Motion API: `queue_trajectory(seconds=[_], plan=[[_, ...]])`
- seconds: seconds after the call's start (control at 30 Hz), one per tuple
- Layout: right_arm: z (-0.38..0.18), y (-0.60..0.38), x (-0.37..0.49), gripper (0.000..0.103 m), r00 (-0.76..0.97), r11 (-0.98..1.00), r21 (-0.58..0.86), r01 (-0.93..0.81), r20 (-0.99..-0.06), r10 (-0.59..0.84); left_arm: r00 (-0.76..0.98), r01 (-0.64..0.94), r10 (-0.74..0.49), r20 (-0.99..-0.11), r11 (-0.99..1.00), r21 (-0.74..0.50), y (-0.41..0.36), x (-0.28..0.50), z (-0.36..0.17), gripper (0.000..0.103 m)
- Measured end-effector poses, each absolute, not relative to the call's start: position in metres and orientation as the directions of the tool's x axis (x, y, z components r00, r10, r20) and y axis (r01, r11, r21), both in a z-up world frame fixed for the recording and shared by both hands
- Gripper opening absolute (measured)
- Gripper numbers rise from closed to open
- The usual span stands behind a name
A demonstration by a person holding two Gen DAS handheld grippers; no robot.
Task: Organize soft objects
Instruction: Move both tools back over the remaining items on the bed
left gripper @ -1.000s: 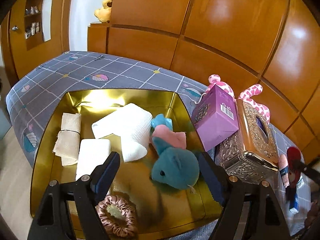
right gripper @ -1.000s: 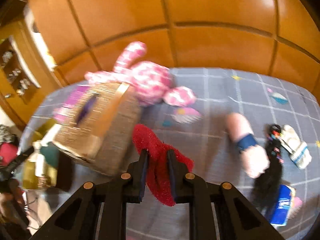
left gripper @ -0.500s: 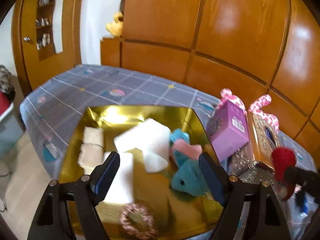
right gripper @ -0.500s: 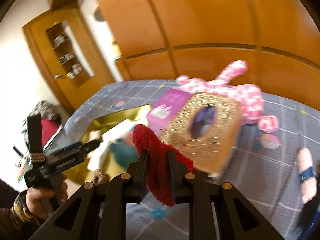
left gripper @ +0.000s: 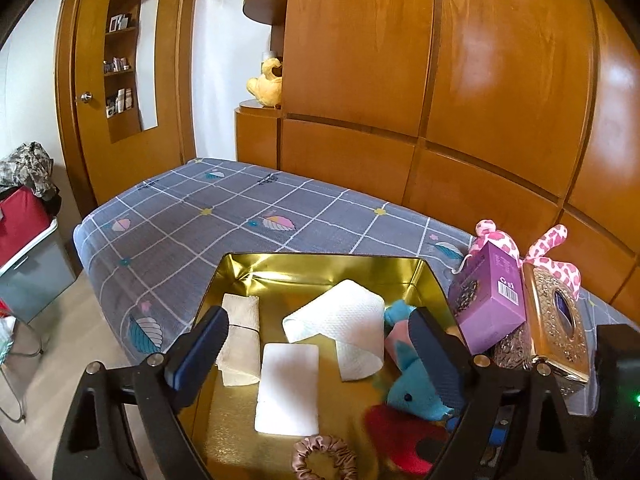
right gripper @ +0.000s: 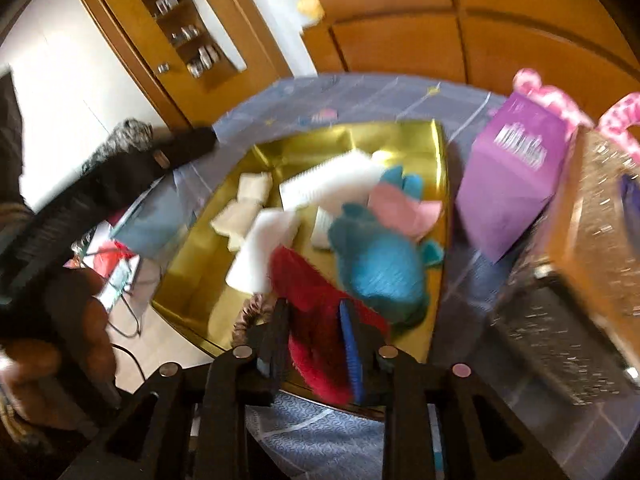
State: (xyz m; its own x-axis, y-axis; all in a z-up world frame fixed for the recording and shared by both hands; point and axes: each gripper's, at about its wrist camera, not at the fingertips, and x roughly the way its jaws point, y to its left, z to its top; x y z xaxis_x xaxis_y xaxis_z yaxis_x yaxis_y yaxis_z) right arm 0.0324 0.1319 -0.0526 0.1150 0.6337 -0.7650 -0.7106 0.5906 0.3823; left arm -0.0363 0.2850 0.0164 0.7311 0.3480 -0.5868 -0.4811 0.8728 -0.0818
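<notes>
Grey checked bedding [left gripper: 224, 216] is covering the bed on which everything is sitting, with glossy wooden wall panels [left gripper: 500, 80] closing the scene behind. Nearest the right wrist camera, the right gripper [right gripper: 316, 336] is pointing down over the near edge of the gold tray [right gripper: 438, 148]; its jaws have just been opening, and the red fuzzy cloth [right gripper: 316, 320] is still lying between them, spilling forward into the tray, though blur is preventing any finding on whether the pads are pressing it. In the left wrist view the left gripper [left gripper: 316, 336] is hanging above the tray with its jaws spread wide, having just been opening further, and nothing is sitting between its fingers. On the tray floor, a brown satin scrunchie [left gripper: 324, 456] is lying at the near rim, the red cloth is resting just right of it, and a blue plush toy [left gripper: 416, 388] is lying beside the cloth against the right wall. Farther in, a flat white pad [left gripper: 288, 388], a curled white cloth [left gripper: 344, 324] and a beige folded cloth [left gripper: 240, 340] are occupying the middle and left. Just right of the tray, a purple box [left gripper: 492, 304] is leaning against a gold tissue box [left gripper: 556, 324], with a pink spotted plush [left gripper: 548, 240] behind them.
</notes>
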Motion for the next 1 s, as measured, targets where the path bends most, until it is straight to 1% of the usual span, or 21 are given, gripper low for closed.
queue_trajectory(seconds=[0.03,0.1,0.3,0.37,0.43,0.47,0.73,1.0], plan=[[-0.054,0.132,0.032,0.037,0.116,0.593,0.380,-0.710,-0.767,0.631,0.730,-0.480,0.346,-0.589,0.874,-0.082,0.285,-0.035,0.016,0.093],[-0.054,0.127,0.028,0.041,0.132,0.597,0.364,-0.715,-0.768,0.626,0.729,-0.476,0.338,-0.595,0.875,-0.085,0.284,-0.034,0.014,0.093],[-0.039,0.110,0.022,0.042,0.213,0.629,0.311,-0.712,-0.759,0.616,0.730,-0.456,0.316,-0.606,0.885,-0.089,0.279,-0.032,0.011,0.093],[-0.032,0.102,0.018,0.046,0.254,0.647,0.274,-0.711,-0.759,0.600,0.731,-0.447,0.305,-0.611,0.890,-0.091,0.277,-0.031,0.010,0.093],[-0.027,0.093,0.013,0.058,0.304,0.672,0.229,-0.705,-0.758,0.577,0.733,-0.435,0.292,-0.614,0.896,-0.093,0.273,-0.030,0.009,0.093],[-0.024,0.089,0.012,0.060,0.327,0.685,0.210,-0.698,-0.758,0.565,0.734,-0.428,0.287,-0.615,0.899,-0.091,0.270,-0.030,0.009,0.093],[-0.004,0.040,0.009,0.062,0.498,0.785,0.097,-0.612,-0.724,0.478,0.760,-0.351,0.226,-0.609,0.932,-0.092,0.247,-0.029,0.012,0.093],[-0.005,-0.041,0.033,0.062,0.587,0.901,0.101,-0.422,-0.727,0.356,0.786,-0.224,0.124,-0.606,0.970,-0.092,0.212,-0.030,0.013,0.093]])
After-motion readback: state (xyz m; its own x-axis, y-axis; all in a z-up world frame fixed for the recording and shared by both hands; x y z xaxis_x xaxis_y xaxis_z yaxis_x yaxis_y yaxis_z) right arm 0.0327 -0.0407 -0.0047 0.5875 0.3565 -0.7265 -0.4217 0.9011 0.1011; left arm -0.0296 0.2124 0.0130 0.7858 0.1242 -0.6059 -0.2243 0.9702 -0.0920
